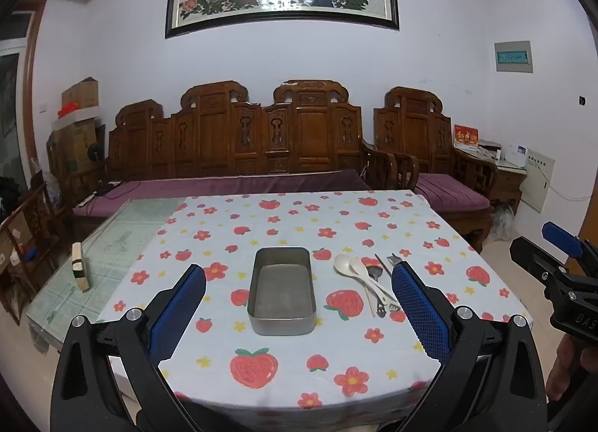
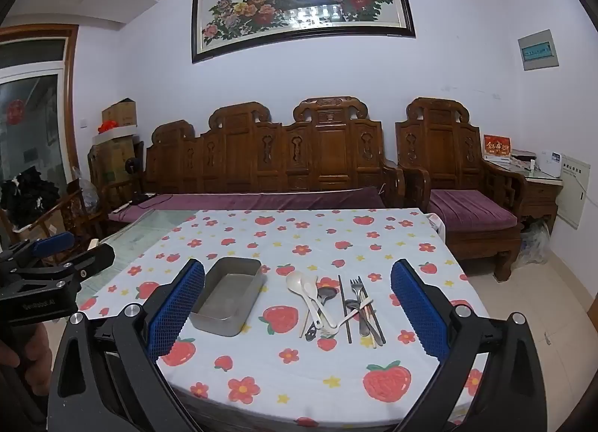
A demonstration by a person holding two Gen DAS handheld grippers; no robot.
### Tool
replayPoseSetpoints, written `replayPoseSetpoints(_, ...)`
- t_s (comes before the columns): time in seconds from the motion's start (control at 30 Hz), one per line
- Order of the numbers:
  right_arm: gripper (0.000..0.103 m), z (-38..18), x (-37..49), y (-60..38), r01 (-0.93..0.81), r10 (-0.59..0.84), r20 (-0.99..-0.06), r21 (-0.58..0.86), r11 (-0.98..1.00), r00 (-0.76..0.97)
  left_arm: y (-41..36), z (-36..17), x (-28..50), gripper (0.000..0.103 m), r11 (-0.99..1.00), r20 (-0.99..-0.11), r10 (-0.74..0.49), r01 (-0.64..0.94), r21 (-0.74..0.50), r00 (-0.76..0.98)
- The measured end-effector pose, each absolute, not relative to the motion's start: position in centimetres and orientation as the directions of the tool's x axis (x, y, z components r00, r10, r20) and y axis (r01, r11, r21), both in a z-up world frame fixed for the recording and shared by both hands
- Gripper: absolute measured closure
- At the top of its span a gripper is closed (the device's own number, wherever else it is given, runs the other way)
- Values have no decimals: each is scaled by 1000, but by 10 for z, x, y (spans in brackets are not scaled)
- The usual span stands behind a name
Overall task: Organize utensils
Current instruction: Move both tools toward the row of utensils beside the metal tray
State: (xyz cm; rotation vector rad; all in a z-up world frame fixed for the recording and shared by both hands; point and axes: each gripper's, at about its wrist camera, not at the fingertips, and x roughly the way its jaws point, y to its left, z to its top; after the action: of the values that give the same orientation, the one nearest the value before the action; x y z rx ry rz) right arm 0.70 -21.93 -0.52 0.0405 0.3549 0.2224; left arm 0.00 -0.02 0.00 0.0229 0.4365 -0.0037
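Nothing is picked up yet, so this looks like the very start: both tools hang above the near edge of the surface (image 2: pixel 261 245), which wears a strawberry-print cloth, and the sorting has not begun. The left gripper (image 1: pixel 299 305) has its jaws spread wide and empty, and the right gripper (image 2: pixel 297 305) likewise stands released with nothing between its blue pads. The metal tin (image 2: pixel 228 295) sits bare inside, at about 10 o'clock from the middle of the right wrist view. The utensils (image 2: pixel 336 305) lie in a loose heap just to its 3 o'clock side: white spoons (image 2: pixel 299 282), dark chopsticks (image 2: pixel 343 305), forks (image 2: pixel 357 288) and more, crossing one another. The next move probably calls for the right gripper to drop onto one piece lying free of the rest, perhaps a spoon handle, close on it, and carry it to the tin
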Motion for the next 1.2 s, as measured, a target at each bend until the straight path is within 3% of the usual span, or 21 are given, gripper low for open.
replayPoseSetpoints(0.8, 3, -7, 7, -220, -209, 223, -339, 78, 975, 914, 0, 0, 1, 6, 1000, -422, -1, 9, 18, 907)
replayPoseSetpoints(1.2, 3, -15, 21, -226, -211, 227, -380, 82, 974, 897, -4, -24, 25, 6, 999, -486, -23, 33, 13, 874)
